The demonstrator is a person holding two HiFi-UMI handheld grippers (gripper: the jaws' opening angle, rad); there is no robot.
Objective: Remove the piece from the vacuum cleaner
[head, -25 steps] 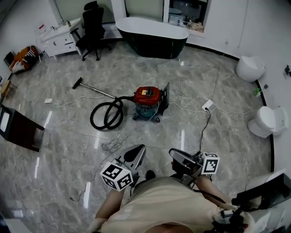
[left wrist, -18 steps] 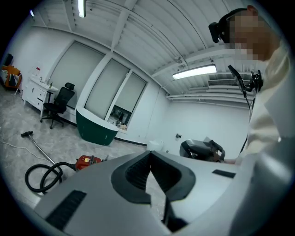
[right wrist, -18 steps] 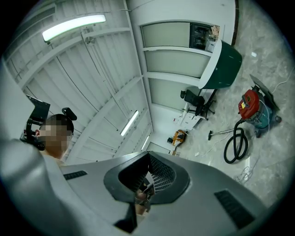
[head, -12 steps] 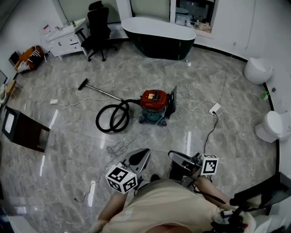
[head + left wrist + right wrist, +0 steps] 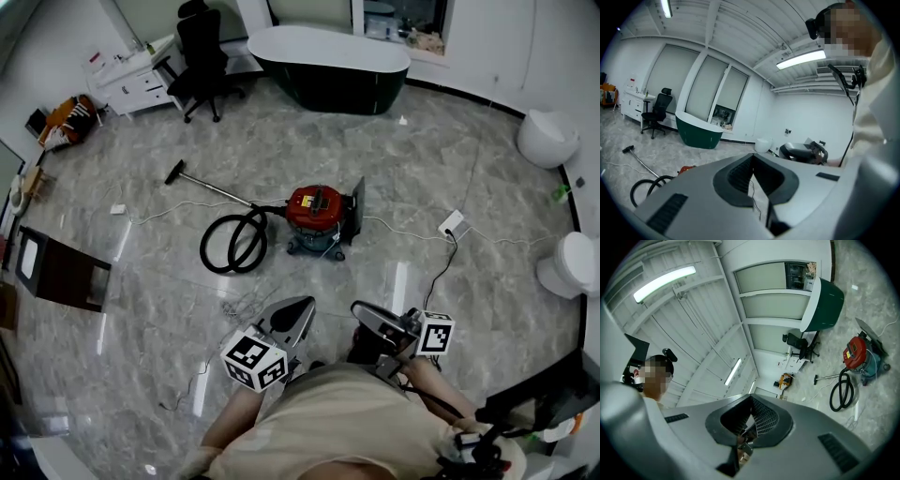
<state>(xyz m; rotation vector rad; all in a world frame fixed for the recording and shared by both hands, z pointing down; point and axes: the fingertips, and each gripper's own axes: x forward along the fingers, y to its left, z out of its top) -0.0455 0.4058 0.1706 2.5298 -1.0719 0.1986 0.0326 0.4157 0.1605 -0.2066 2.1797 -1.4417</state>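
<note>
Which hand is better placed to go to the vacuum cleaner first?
Probably left, slightly. Both claws are shut, empty and far from the vacuum cleaner, but the left claw is nearer its hose than the right claw.

The grey marble-patterned stone floor [image 5: 141, 159] is gleaming, polished smooth and throwing back streaks of ceiling light. The red-lidded canister vacuum cleaner [image 5: 316, 204] is showing glossy plastic on top over a duller teal lower shell. Its coiled black hose [image 5: 232, 246] is looking ribbed and matt, and its thin wand [image 5: 211, 190] is shining like bare metal. The dark green oval bathtub [image 5: 328, 89] is looking smooth and glossy under a white rim. The left gripper [image 5: 302, 307] and right gripper [image 5: 361, 312] are showing matt grey plastic shells with dark, finely ribbed pads [image 5: 739, 174].
</note>
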